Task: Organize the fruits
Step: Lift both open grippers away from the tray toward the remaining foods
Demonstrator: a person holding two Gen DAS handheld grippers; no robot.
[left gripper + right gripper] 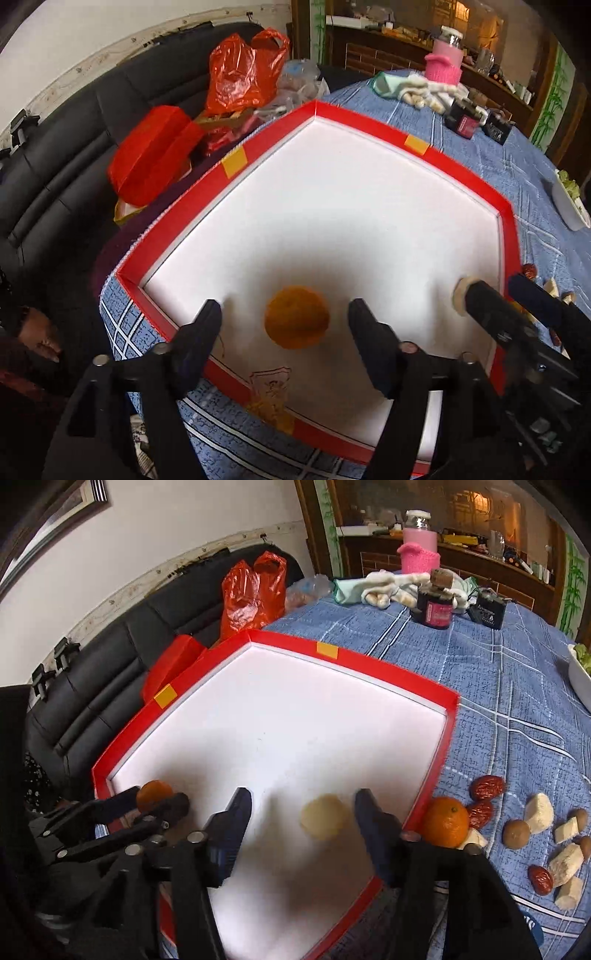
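Red-rimmed tray (173, 236): both tools (284, 328) (303, 819) gape (orange (296, 317), pale fruit (323, 821) lie free).

Inside the red tray (448, 716): one orange (296, 316); one pale peeled piece (323, 816). On the surface beside it: one more orange (445, 821); three red dates (487, 787); roughly five pale chunks (539, 812).

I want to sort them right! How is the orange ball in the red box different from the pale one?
The tangerine is deep orange; the pale peeled chunk is creamy yellow-white. The tangerine lies between the left tool's fingers, the chunk between the right tool's. Both look roundish and sit on the white floor of the red box, with neither gripped.
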